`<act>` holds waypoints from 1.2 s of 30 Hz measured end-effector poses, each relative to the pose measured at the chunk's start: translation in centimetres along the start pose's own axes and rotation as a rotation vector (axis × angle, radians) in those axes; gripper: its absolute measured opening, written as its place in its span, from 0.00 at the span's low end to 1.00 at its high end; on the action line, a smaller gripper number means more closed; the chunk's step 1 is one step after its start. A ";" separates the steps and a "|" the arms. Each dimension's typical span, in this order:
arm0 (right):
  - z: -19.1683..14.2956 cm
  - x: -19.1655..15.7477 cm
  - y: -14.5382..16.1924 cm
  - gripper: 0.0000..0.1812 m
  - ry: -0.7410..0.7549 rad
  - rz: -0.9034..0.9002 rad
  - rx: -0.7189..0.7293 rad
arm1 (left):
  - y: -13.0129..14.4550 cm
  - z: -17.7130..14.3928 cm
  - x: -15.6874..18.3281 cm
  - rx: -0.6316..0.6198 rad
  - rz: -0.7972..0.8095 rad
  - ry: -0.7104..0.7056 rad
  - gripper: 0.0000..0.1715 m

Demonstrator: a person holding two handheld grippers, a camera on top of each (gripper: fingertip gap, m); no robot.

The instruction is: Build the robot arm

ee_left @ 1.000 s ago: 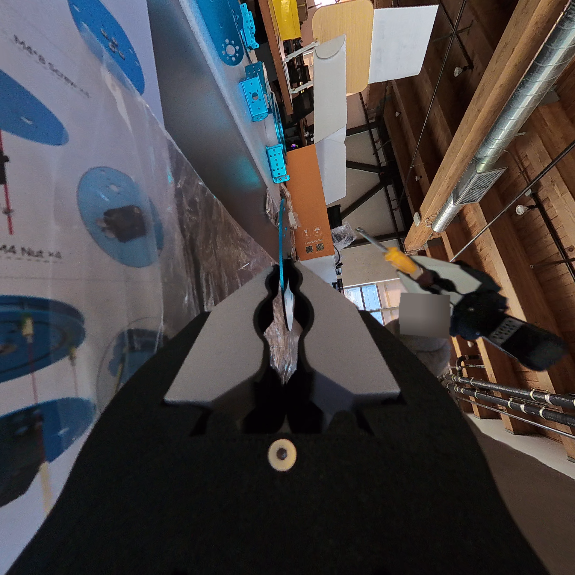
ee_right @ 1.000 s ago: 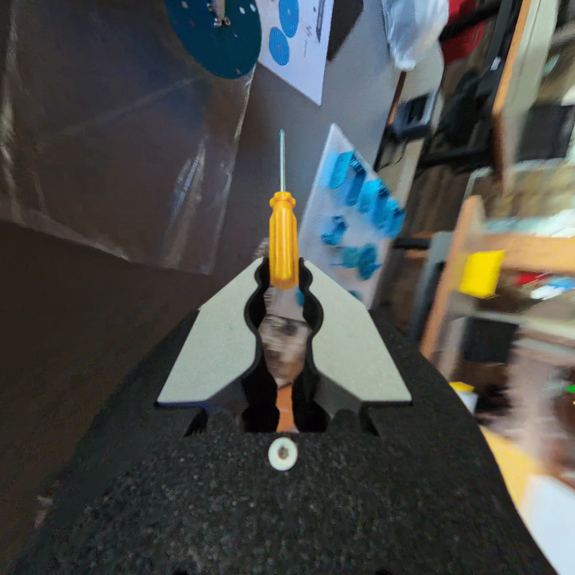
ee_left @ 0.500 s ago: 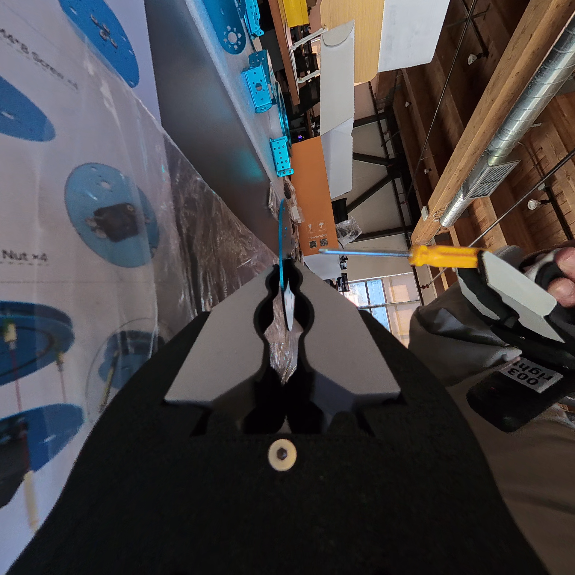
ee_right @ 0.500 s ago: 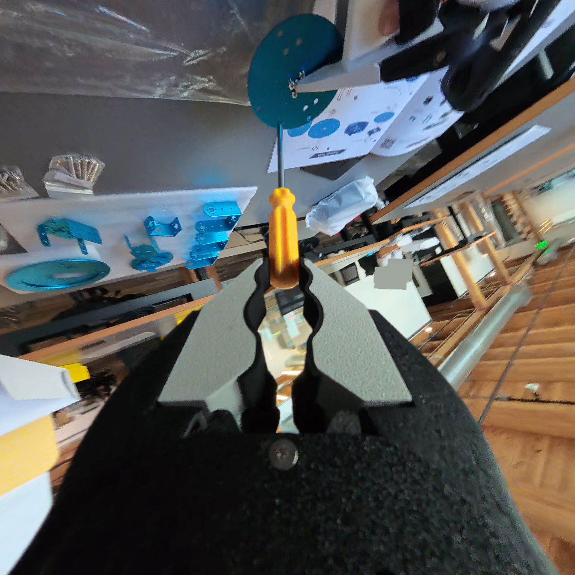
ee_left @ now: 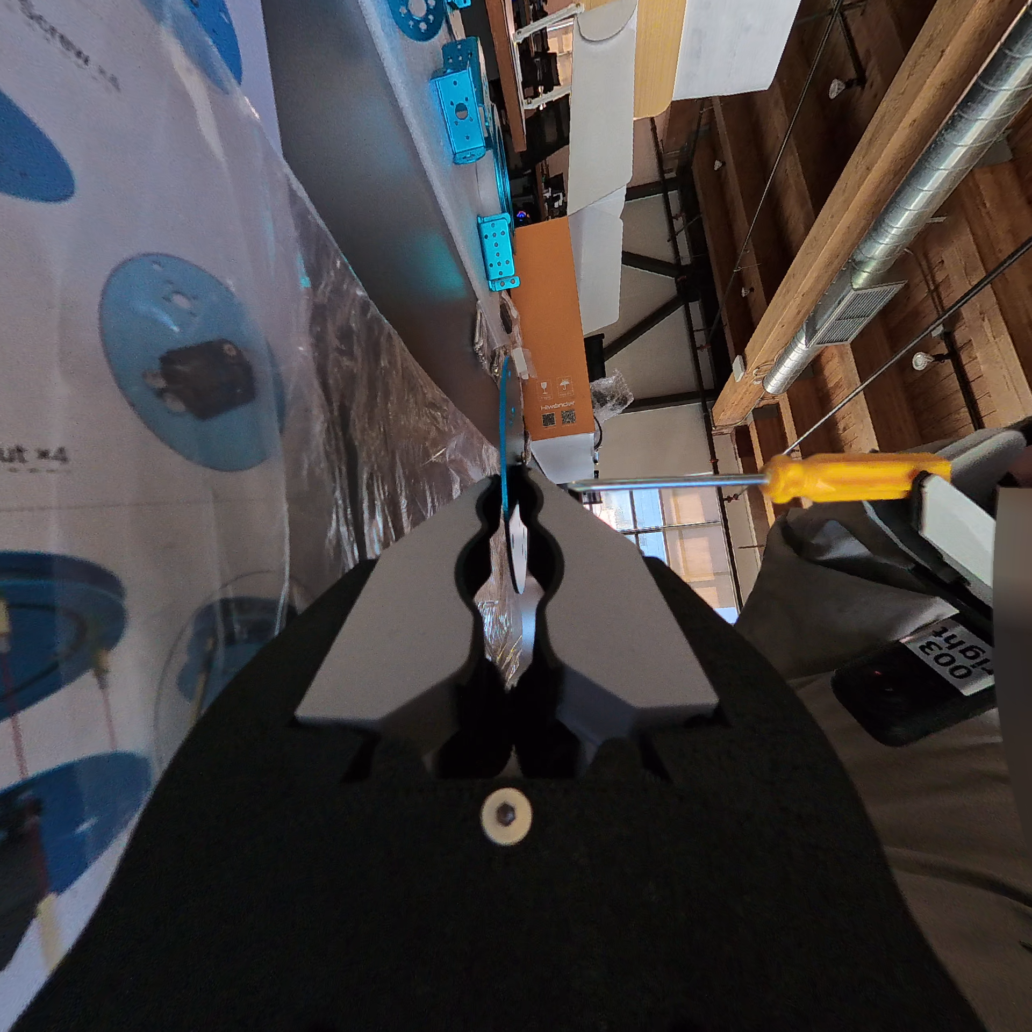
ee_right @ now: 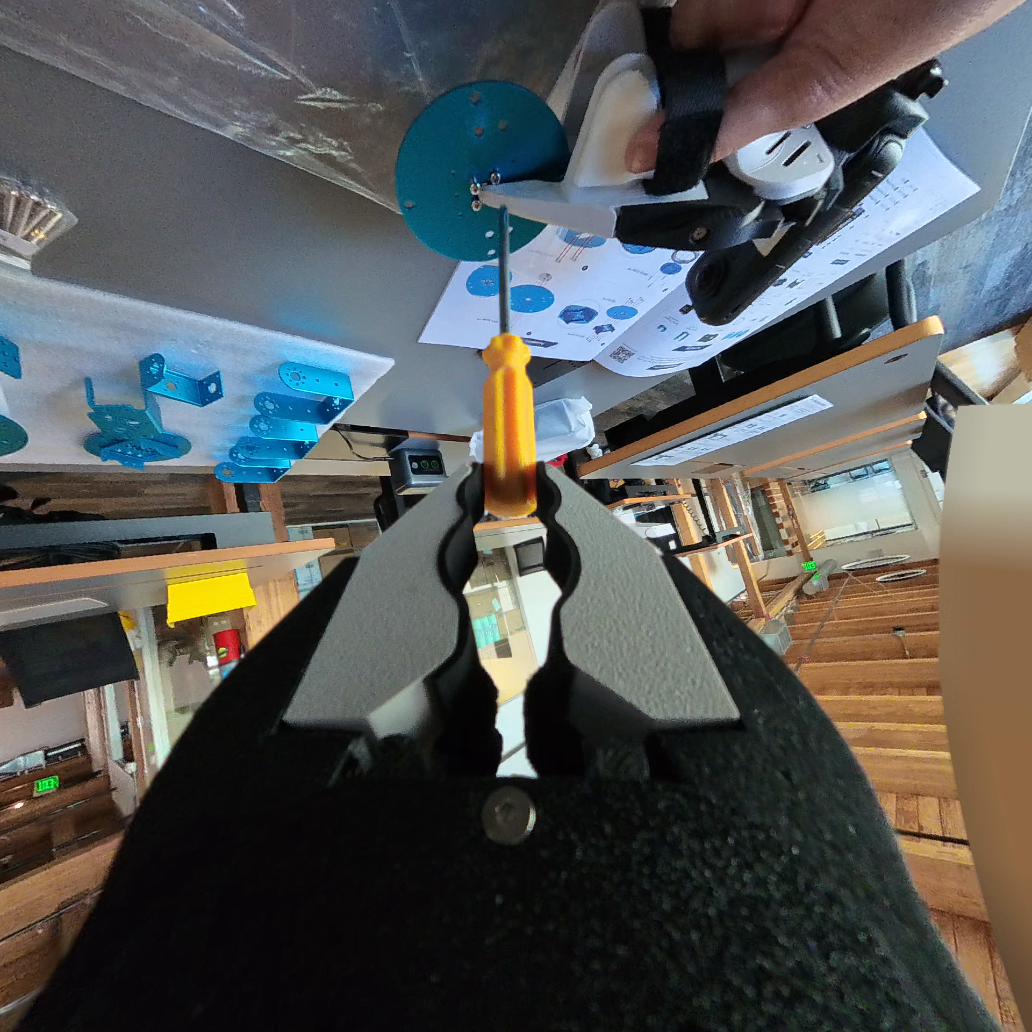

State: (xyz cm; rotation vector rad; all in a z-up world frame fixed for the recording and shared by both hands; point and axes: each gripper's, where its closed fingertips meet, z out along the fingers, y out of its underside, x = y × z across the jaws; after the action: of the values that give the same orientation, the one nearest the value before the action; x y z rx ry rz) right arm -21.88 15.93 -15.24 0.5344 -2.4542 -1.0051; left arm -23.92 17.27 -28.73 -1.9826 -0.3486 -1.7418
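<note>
My left gripper (ee_left: 512, 479) is shut on a thin blue round metal disc (ee_left: 507, 424), seen edge-on, held in the air above the table. In the right wrist view the disc (ee_right: 447, 167) shows face-on with several holes and small screws beside the left gripper's tip (ee_right: 486, 195). My right gripper (ee_right: 507, 474) is shut on an orange-handled screwdriver (ee_right: 507, 424). Its shaft points at the disc, the tip close to the screws. In the left wrist view the screwdriver (ee_left: 837, 477) comes in from the right, its tip just beside my fingers.
A printed instruction sheet (ee_left: 111, 391) and clear plastic wrap (ee_left: 380, 402) lie on the grey table (ee_left: 363, 195). A white foam tray (ee_right: 335, 357) carries several blue metal brackets (ee_right: 290, 413). An orange box (ee_left: 550, 335) stands beyond. A hand (ee_right: 782, 67) holds the left gripper. Left tips to right tips: about 15 centimetres.
The right gripper swung the screwdriver round and brought its tip up to the disc. The left gripper kept holding the disc, shifting only slightly.
</note>
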 end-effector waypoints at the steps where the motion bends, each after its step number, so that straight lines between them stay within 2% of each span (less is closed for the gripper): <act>1: 0.1 0.0 -0.1 0.10 -0.004 -0.011 0.005 | 0.1 0.0 0.0 -0.001 0.001 -0.001 0.03; 36: 0.7 -0.7 -0.6 0.10 -0.043 -0.013 0.024 | 0.5 0.0 0.1 -0.018 0.005 0.005 0.03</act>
State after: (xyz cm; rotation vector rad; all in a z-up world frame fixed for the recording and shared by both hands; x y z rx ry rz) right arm -21.54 16.30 -16.34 0.5428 -2.5065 -1.0030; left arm -23.70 16.86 -28.71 -1.9892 -0.3270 -1.7522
